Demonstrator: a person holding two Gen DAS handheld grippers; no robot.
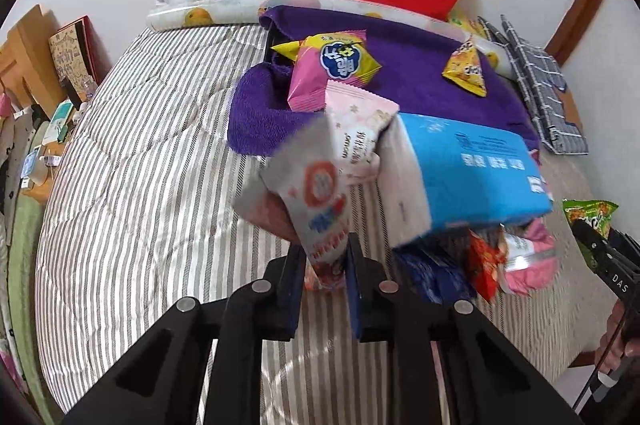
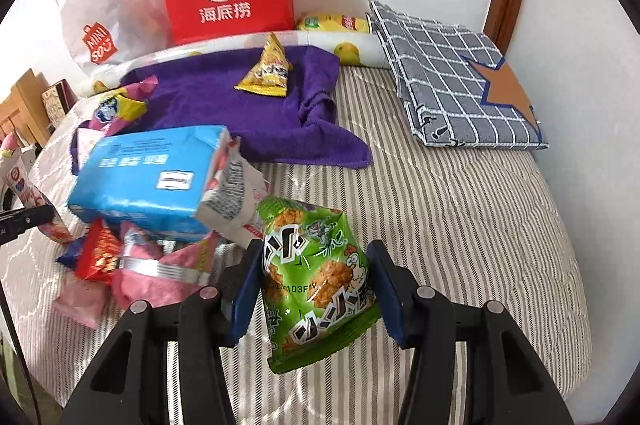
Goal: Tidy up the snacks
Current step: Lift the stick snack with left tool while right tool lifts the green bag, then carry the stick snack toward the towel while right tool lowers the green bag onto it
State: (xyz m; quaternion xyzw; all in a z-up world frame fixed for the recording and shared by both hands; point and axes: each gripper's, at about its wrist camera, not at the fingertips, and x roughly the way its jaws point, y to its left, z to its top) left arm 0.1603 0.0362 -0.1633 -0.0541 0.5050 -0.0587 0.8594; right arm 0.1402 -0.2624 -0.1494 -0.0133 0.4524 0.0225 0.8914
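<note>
Risk sat mostly at the thin ends. Left of the blue box (image 1: pixel 472 177), the left gripper (image 1: pixel 326 265) was clenched on a white-and-red snack packet (image 1: pixel 316 197) by its bottom edge only; it could slide out. Just below the blue box, loose packets (image 2: pixel 132 261) lay piled on the bed (image 2: pixel 460 225). Right of the box, the right gripper (image 2: pixel 316 285) squeezed the green snack bag (image 2: pixel 316 273); crushing or slipping seemed possible.
</note>
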